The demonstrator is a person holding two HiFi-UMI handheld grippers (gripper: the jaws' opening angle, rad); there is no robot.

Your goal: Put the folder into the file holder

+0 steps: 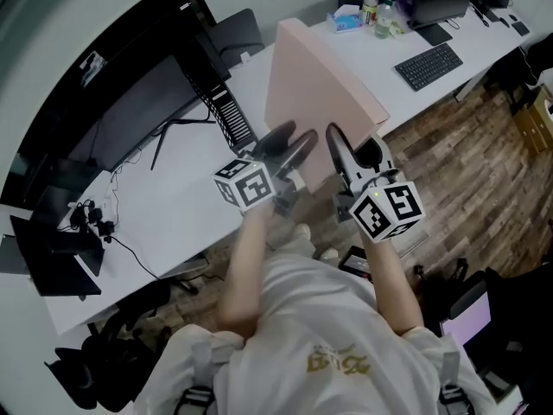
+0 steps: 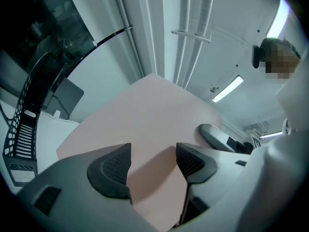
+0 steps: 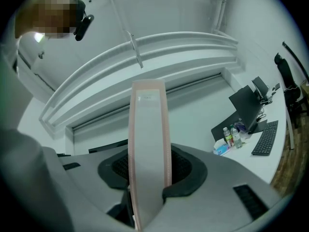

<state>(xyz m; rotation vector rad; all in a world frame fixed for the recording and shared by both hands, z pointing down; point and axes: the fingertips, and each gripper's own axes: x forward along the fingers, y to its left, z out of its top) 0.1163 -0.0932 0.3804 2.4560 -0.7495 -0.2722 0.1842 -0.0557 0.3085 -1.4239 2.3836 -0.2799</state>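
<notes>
**Folder held up over the surface, apart from the file holder**

The right gripper is clamped on the pink folder's narrow edge, which stands upright between its pads. The left gripper has its jaws apart, and the folder's broad face fills the gap between them. The black wire file holder stands to the folder's left on the white surface. There is open air around the folder's top corner.

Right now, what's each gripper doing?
Left gripper: jaws open, the pink folder showing between them, not pinched.
Right gripper: jaws shut on the folder.
</notes>
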